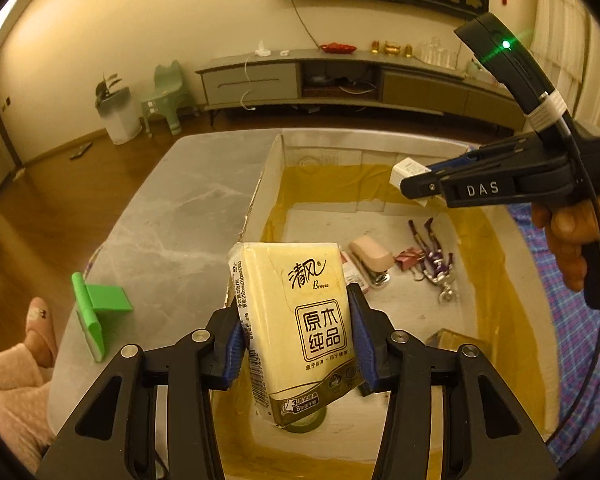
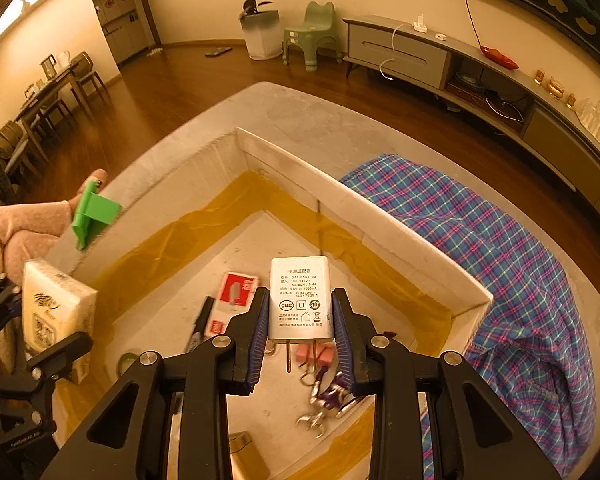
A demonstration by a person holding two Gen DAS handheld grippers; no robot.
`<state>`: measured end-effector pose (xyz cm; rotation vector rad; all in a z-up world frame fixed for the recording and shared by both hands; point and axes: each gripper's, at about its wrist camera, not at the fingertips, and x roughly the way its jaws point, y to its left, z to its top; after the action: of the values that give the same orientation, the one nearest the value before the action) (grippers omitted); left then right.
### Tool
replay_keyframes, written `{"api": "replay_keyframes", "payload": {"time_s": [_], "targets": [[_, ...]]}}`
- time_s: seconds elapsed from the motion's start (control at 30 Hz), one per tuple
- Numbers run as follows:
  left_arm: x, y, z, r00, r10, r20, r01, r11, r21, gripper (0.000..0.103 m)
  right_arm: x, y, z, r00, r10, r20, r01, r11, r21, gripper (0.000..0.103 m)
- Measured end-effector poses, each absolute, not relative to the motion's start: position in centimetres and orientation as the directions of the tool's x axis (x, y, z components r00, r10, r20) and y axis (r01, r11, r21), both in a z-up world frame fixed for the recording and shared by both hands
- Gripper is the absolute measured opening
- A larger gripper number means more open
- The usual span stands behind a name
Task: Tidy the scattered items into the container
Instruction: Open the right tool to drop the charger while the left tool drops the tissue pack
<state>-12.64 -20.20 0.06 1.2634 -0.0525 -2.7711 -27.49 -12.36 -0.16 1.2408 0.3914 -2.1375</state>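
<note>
My left tongs clasping a cream tissue pack, my right tongs gripping a white power adapter, both above the open cardboard box, bare floor between items.

Tissue pack between left gripper pads, above box

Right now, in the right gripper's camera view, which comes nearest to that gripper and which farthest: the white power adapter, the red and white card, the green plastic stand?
1. White power adapter: between the right gripper fingers, over the box.
2. Red and white card: on the box floor, just left of the adapter.
3. Green plastic stand: outside the box, on the table's far left edge.
</note>
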Motion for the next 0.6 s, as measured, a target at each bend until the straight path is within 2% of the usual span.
{"api": "replay_keyframes", "payload": {"time_s": [0.07, 0.23, 0.6], "targets": [[-12.7, -20.6, -0.3, -0.646, -0.112, -0.755, 0.090, -0.993, 0.070, 0.056, -27.9, -12.4, -0.5, -0.366, -0.358, -0.859, 0.640, -0.767, 0.047, 0.036], [-12.6, -21.4, -0.4, -0.644, -0.077, -0.761, 0.098, -0.995, 0.018, 0.056, -27.7, -12.2, -0.5, -0.353, -0.375, -0.857, 0.644, -0.762, 0.067, 0.038], [-11.8, -21.4, -0.2, -0.640, -0.071, -0.765, 0.108, -0.994, 0.003, 0.056, -25.8, -11.7, -0.5, -0.324, -0.384, -0.865, 0.663, -0.744, 0.082, 0.050]]}}
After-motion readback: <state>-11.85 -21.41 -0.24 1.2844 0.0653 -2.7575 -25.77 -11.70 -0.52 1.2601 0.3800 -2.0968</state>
